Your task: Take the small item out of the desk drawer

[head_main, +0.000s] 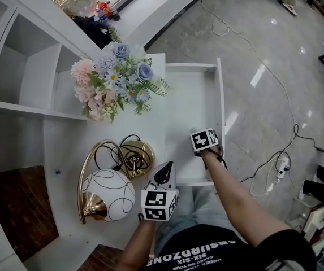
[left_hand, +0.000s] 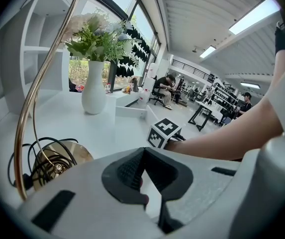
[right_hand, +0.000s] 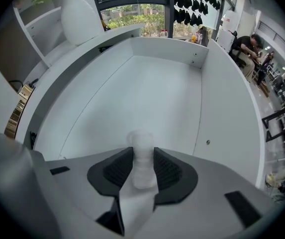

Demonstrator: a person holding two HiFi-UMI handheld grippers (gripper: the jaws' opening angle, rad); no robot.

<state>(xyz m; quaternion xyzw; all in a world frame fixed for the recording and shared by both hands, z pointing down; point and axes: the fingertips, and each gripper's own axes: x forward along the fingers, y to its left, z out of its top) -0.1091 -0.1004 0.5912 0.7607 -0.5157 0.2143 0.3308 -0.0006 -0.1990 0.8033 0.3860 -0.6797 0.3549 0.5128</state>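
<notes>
The white desk drawer [head_main: 220,95] stands pulled out at the right of the desk. My right gripper [head_main: 204,141] points steeply down into its near end. In the right gripper view a small whitish, translucent item [right_hand: 142,156] stands upright on the drawer floor [right_hand: 147,93], and the right gripper [right_hand: 142,171] has both dark pads against its sides. My left gripper [head_main: 163,173] rests over the desk's front edge beside the lamp; in the left gripper view its tips [left_hand: 142,153] meet with nothing between them. The marker cube [left_hand: 163,132] of the right gripper shows ahead of it.
A vase of flowers [head_main: 119,78] stands on the desk top left of the drawer. A lamp with a white globe [head_main: 108,195], a brass base [head_main: 134,157] and a black cord lies near the left gripper. White shelves [head_main: 26,78] rise at the left. Cables [head_main: 275,168] cross the floor at the right.
</notes>
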